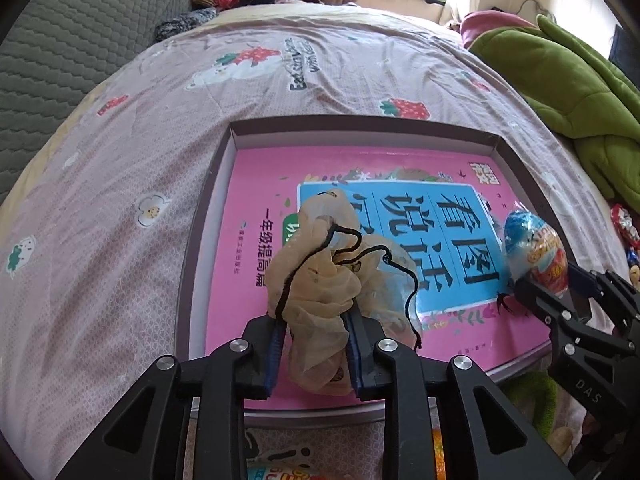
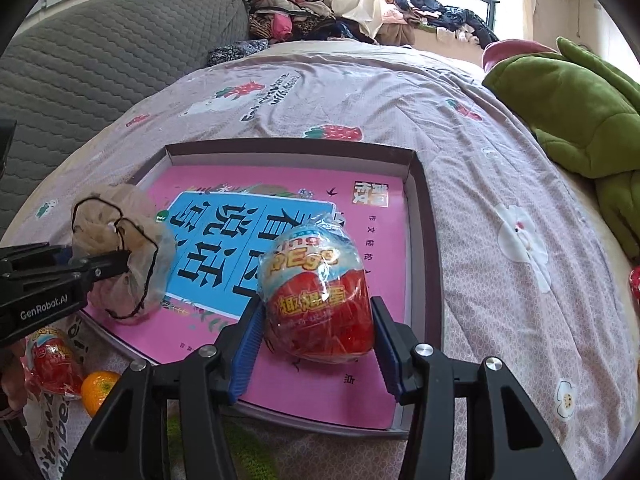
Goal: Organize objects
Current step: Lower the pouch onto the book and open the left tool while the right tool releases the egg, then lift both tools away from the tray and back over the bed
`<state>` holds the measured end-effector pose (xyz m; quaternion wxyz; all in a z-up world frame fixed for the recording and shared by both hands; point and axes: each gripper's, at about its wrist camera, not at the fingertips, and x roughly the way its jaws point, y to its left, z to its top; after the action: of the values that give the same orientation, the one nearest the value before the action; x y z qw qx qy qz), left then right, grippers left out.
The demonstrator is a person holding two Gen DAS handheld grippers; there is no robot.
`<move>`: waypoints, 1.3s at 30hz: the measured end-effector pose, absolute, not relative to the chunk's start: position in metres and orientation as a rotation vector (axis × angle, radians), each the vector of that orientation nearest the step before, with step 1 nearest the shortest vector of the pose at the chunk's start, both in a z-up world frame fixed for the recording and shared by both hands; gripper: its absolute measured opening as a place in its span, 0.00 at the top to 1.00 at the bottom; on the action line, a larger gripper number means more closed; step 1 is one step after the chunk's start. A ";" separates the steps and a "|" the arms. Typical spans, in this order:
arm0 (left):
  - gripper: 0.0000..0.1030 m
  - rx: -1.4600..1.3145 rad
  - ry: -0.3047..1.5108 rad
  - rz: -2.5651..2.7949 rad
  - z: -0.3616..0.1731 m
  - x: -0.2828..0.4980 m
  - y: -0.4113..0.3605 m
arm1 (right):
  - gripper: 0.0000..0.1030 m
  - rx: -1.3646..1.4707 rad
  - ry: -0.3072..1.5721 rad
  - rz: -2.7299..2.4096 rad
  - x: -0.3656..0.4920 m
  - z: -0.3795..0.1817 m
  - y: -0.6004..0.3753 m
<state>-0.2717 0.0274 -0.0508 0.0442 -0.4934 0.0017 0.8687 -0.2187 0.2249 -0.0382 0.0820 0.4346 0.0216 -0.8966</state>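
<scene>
A shallow grey box (image 1: 224,152) (image 2: 422,184) lies on the bed with a pink book (image 1: 256,200) (image 2: 384,248) inside. My left gripper (image 1: 316,344) (image 2: 120,262) is shut on a beige mesh drawstring pouch (image 1: 320,264) (image 2: 120,232), held over the book's near left part. My right gripper (image 2: 316,344) (image 1: 548,288) is shut on a wrapped red and blue toy egg (image 2: 316,292) (image 1: 536,248), held over the book's near right part.
The bed has a pink strawberry-print sheet (image 1: 120,200) (image 2: 520,200). A green plush blanket (image 1: 560,80) (image 2: 580,120) lies at the right. Another wrapped egg (image 2: 48,360) and an orange (image 2: 98,390) lie in front of the box at left. A grey quilted headboard (image 2: 100,60) stands at the left.
</scene>
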 end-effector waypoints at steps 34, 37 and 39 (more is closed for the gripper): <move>0.33 -1.302 0.029 2.770 0.014 -0.225 0.026 | 0.38 1.061 0.064 -2.746 -0.179 0.030 0.217; 0.32 -1.265 0.036 2.784 0.025 -0.214 0.027 | 0.38 1.021 0.059 -2.755 -0.168 0.040 0.215; 0.32 -1.256 0.022 2.781 0.030 -0.208 0.027 | 0.38 0.985 0.056 -2.764 -0.159 0.048 0.214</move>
<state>-0.2082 0.0273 0.0297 0.0449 -0.4112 0.0071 0.9104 -0.1591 0.2144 0.0483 0.1034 0.3338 0.0190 -0.9368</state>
